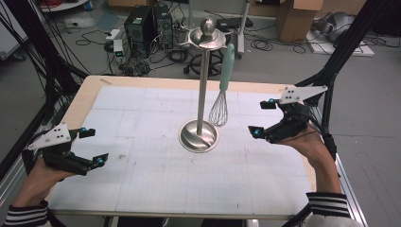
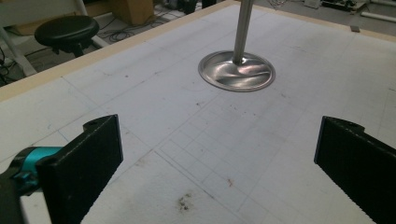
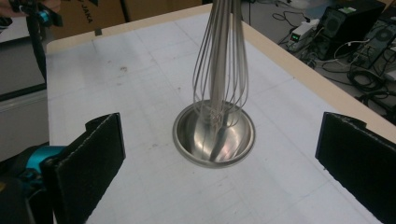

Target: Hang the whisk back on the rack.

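A steel utensil stand rises from the middle of the white mat, with a round base, a thin pole and a ball-topped hook ring. A wire whisk with a pale teal handle hangs from a hook on its right side, its wires just above the base. My left gripper hovers open and empty near the mat's front left, facing the stand's base. My right gripper sits open and empty to the right of the stand. In the right gripper view the whisk hangs ahead between the wide-apart jaws.
The gridded mat covers a wooden table. Black frame struts stand at both sides. Beyond the far edge are computer towers, cables and boxes on the floor. A black stool stands beside the table.
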